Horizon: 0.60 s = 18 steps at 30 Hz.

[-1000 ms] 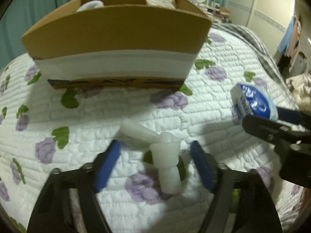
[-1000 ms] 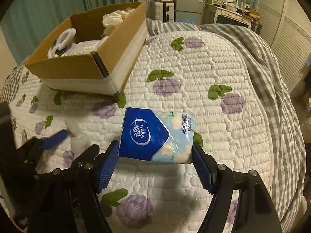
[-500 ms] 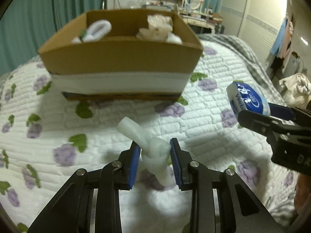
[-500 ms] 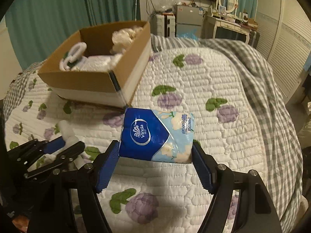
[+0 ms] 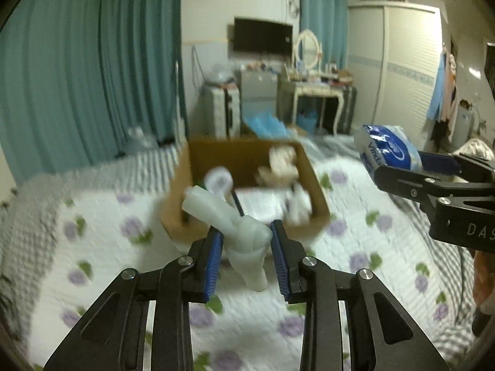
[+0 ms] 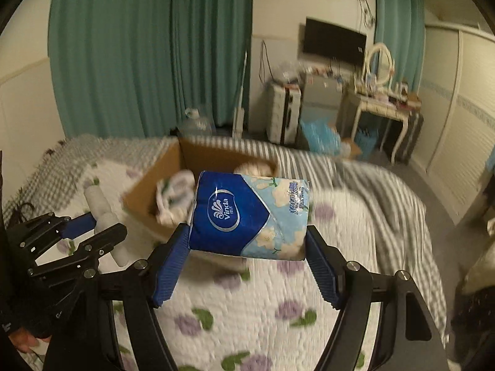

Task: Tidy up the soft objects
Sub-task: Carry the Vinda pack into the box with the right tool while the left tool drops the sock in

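Observation:
My left gripper [image 5: 246, 249] is shut on a white knotted cloth roll [image 5: 230, 225] and holds it up in the air in front of the cardboard box [image 5: 311, 182]. My right gripper [image 6: 247, 258] is shut on a blue Vinda tissue pack [image 6: 247, 216], also lifted above the bed. The pack shows at the right of the left wrist view [image 5: 386, 150]. The roll and left gripper show at the left of the right wrist view [image 6: 102, 213]. The box [image 6: 154, 179] holds several soft white items.
The box stands on a white quilt with purple flowers [image 5: 355, 278] over a grey checked blanket [image 6: 371, 191]. Teal curtains [image 6: 139, 46], a dressing table [image 6: 386, 105] and a wardrobe [image 5: 402, 61] stand beyond the bed.
The left gripper closed on the knotted roll and lifted it off the quilt. Both grippers rose with their loads, so the box now sits lower and farther in view.

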Motion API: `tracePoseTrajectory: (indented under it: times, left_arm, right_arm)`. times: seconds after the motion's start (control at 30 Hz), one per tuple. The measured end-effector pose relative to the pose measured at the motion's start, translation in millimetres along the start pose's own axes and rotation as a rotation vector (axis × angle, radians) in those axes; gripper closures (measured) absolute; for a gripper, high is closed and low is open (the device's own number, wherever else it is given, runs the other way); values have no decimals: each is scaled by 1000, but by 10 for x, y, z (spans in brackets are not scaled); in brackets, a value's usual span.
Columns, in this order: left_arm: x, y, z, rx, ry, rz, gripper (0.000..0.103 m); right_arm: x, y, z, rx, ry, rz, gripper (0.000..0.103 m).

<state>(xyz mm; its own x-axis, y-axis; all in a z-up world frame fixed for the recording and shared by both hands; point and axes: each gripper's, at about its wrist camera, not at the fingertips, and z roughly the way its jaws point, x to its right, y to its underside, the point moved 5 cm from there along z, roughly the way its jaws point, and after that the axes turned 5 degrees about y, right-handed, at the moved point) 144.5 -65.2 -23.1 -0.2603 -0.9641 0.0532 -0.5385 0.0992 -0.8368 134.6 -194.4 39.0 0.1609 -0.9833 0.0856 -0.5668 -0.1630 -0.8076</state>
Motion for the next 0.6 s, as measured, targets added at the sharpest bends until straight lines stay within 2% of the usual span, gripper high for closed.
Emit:
tracePoseTrajectory:
  times: [0.1,0.23,0.4,0.6]
  left_arm:
    - [-69,-273,-53,53,-2,21,73]
    - [-197,-509,11,87,-2,34,73]
    - [-356,-669,435,75,-18,86,73]
    - [-547,-581,1116,2,8,117,73]
  right_arm:
    - [-69,-292,11,40,-6,-7,30]
    - [-159,-578,155,68,-11,-15,30]
    - [-245,-773,602,37,-24,-9,30]
    - [-283,-726,1340,-49,-39,12,30]
